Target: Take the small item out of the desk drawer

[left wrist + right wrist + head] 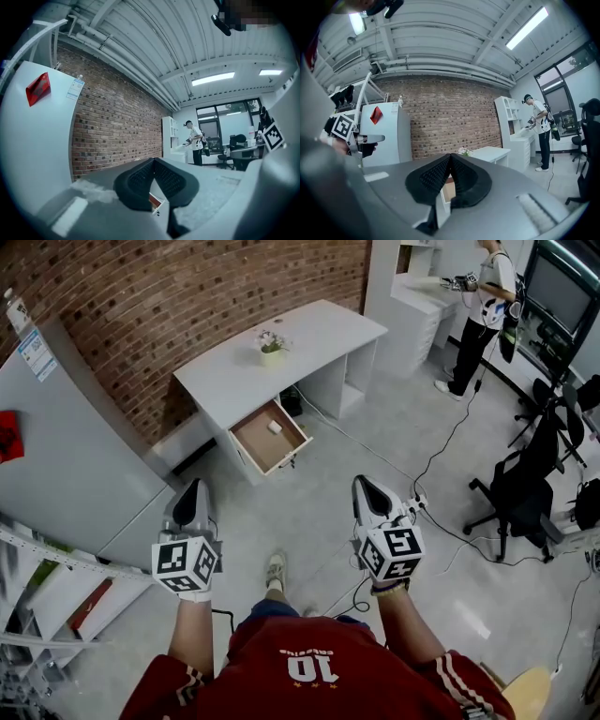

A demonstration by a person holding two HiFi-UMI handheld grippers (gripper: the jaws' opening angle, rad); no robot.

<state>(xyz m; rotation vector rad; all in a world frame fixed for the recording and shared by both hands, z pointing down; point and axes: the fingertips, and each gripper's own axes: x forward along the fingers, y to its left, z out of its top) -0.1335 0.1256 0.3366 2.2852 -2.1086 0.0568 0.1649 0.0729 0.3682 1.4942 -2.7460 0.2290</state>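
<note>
The small white item (275, 427) is lying inside the open drawer (253, 441), which juts out of the white desk (323, 332) against the brick wall (187, 296). Well back from it, the left gripper (195, 488) and right gripper (365, 487) point level, side by side, both clenched tight on nothing.

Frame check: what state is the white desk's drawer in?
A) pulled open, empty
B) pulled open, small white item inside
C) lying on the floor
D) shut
B: the head view shows the brown-bottomed drawer pulled out from the white desk, with a small white item lying inside it.
</note>
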